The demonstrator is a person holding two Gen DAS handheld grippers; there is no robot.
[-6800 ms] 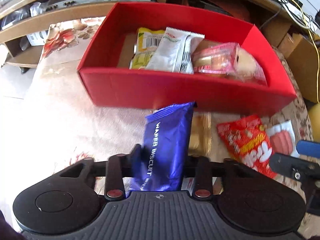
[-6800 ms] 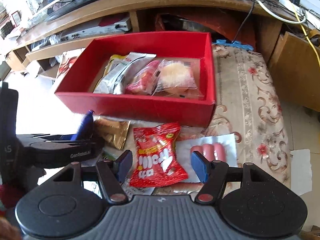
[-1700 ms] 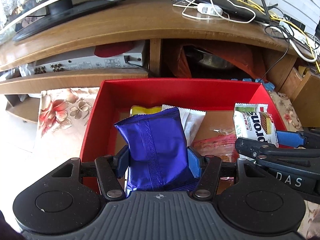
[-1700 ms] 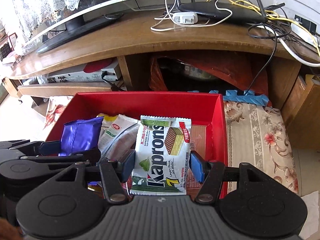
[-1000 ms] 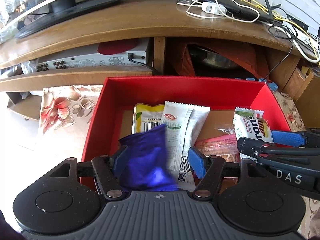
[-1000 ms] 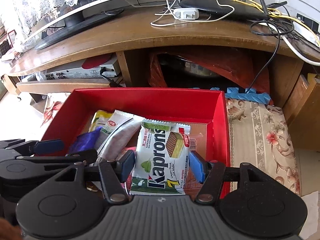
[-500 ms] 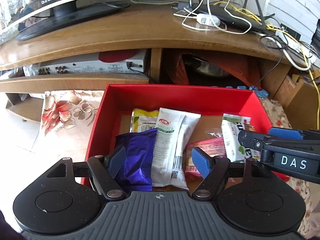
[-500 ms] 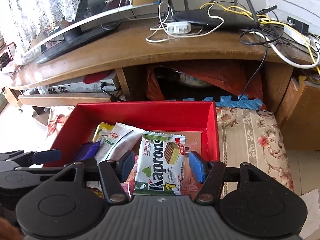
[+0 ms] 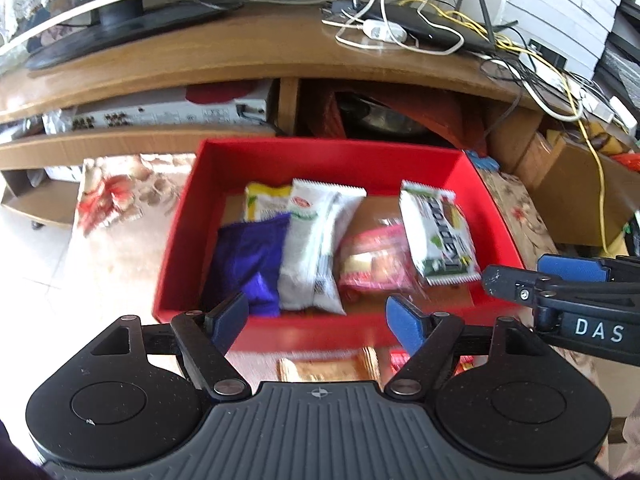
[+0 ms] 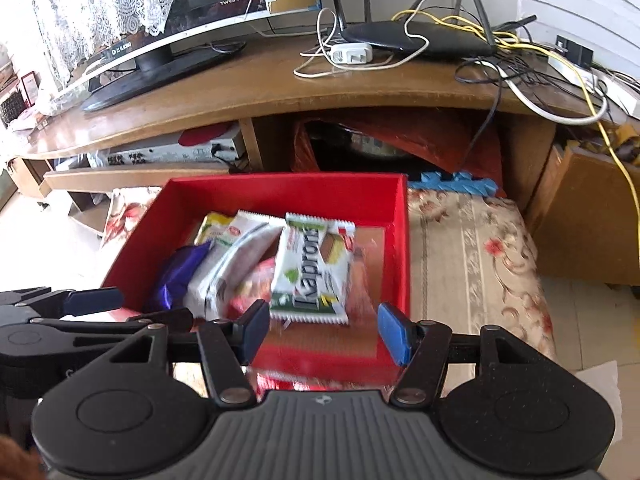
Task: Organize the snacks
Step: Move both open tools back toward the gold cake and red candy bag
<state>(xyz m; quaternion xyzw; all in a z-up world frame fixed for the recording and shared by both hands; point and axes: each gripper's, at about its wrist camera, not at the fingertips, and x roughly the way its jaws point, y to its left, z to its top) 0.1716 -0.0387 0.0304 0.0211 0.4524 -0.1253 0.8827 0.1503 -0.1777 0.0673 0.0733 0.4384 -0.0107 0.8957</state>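
Snacks lie packed in the red box [image 9: 180, 236]: a blue wafer-biscuit packet [image 9: 248, 264] at its 9 o'clock side, a white sachet [image 9: 316, 240] beside it, a yellow packet [image 9: 264, 206] behind, a pink-wrapped cake [image 9: 376, 260] toward the middle, and a green-and-white Kaprons wafer pack [image 9: 436, 236] resting tilted on top at 3 o'clock. A golden foil packet [image 9: 328, 368] sits outside the box, at 6 o'clock just before its near wall, with a red bag's edge beside it, mostly hidden. All look like light, crinkly, slick film pouches, and the wafers inside would likely crush, so a gentle pinch across the flat middle or a sealed end seems best. Left gripper [image 9: 318, 318] hovers above the near wall, angled steeply down, its jaws having just been opening, wide apart with nothing between them. Right gripper [image 10: 320, 328] hangs at the same tilt over the box's 3 o'clock half, jaws parted and not touching the Kaprons pack beyond them.
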